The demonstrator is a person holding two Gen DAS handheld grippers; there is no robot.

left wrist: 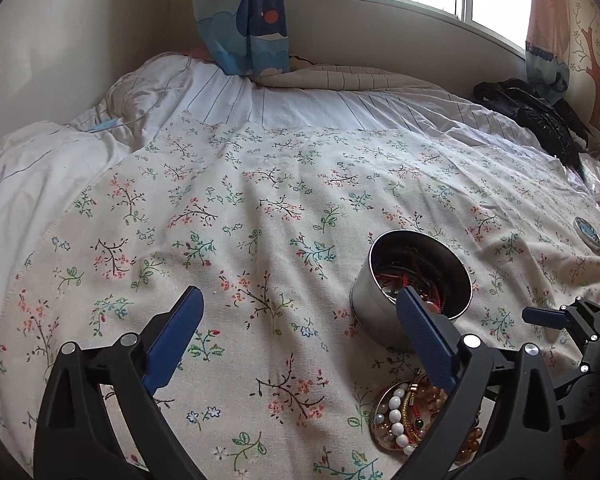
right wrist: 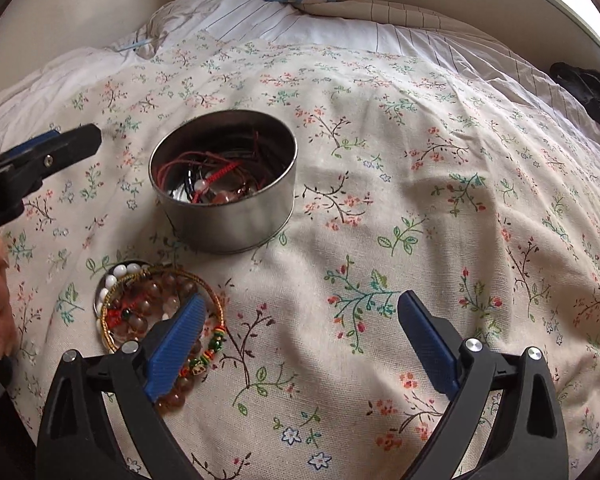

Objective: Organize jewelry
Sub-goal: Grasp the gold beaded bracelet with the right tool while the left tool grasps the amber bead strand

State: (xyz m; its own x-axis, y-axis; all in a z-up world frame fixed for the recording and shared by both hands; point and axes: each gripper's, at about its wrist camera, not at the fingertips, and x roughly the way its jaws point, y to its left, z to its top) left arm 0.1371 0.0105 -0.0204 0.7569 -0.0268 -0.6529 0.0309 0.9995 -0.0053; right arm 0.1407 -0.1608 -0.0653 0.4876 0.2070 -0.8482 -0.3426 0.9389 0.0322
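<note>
Bracelets (right wrist: 160,312) sit heaped on the tin's lid, tin (right wrist: 224,184) beside; my left gripper (left wrist: 300,312) and right gripper (right wrist: 300,320) gape empty (next: pinch one bracelet).

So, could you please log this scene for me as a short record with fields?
surface: floral cloth spread over a bed
tin: round metal tin, open, upright, holding red cords and beads
jewelry pile: bead bracelets heaped on a small round lid, beside the tin
left gripper: jaws open, empty
right gripper: jaws open, empty, one finger over the pile
</note>
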